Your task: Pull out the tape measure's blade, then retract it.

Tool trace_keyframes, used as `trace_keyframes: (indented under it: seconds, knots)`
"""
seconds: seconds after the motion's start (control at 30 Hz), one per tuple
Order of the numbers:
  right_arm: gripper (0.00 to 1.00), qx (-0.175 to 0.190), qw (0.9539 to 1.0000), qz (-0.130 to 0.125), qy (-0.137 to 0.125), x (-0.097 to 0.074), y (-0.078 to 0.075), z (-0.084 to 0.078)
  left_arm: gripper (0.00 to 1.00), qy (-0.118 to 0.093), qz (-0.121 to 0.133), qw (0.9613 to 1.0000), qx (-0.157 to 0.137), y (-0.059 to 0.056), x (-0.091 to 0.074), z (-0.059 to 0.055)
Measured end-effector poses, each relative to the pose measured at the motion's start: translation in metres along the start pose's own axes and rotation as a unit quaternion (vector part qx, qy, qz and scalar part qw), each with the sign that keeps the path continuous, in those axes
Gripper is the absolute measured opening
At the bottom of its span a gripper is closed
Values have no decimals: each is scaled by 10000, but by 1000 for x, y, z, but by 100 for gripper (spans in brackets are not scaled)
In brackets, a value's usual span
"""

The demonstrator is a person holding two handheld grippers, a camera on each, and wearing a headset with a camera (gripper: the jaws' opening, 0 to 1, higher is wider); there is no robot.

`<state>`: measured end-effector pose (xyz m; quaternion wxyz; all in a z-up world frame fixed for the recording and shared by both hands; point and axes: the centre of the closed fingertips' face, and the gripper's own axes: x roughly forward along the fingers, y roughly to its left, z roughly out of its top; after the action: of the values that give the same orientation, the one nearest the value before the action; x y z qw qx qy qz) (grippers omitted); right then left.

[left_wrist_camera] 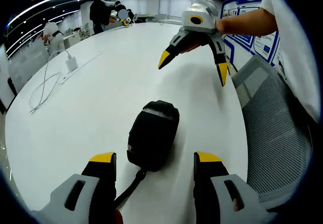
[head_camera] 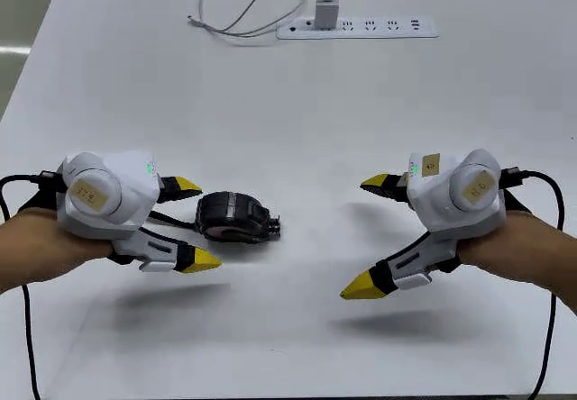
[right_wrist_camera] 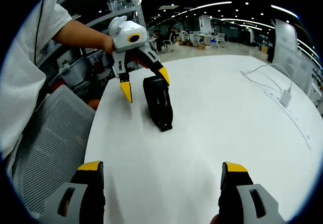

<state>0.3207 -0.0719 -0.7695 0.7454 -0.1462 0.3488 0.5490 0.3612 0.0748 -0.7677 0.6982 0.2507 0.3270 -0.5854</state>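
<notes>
Lying ahead of left gripper (head_camera: 198, 222), tape measure (left_wrist_camera: 154, 133), strap (left_wrist_camera: 132, 183) trailing

A white power strip (head_camera: 361, 28) lay at the top centre of my head view, on the white table (head_camera: 297, 121). A white charger (head_camera: 325, 11) was plugged into its left end, and a white cable (head_camera: 236, 31) looped toward the upper left. A grey mesh chair (left_wrist_camera: 272, 128) stood at the right of my left gripper view, beside the table's edge.

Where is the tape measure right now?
In the head view the tape measure lies on the table, left of centre, just ahead of the open left gripper; the right gripper is farther right.
</notes>
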Motion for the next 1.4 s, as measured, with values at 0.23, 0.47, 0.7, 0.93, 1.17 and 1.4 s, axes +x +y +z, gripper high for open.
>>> trace_keyframes:
  seconds: [0.23,0.47,0.7,0.93,1.17,1.4]
  knots:
    - [95,9,10000,16,-12,2,-1,1,48,41,-17,9999,91,3,6,0]
    - [95,10,10000,26,-29,4,-1,2,43,54,-25,9998,169,4,10,3]
    - [95,0,10000,46,-28,6,1,3,39,69,-13,9997,236,8,14,3]
    - [95,6,10000,49,-44,8,0,4,33,82,-32,9996,280,9,15,2]
    - [94,-21,10000,57,-64,10,0,5,30,76,-103,9994,318,7,16,2]
    - [90,-68,9999,59,-61,13,-1,4,30,100,-134,9998,129,9,17,1]
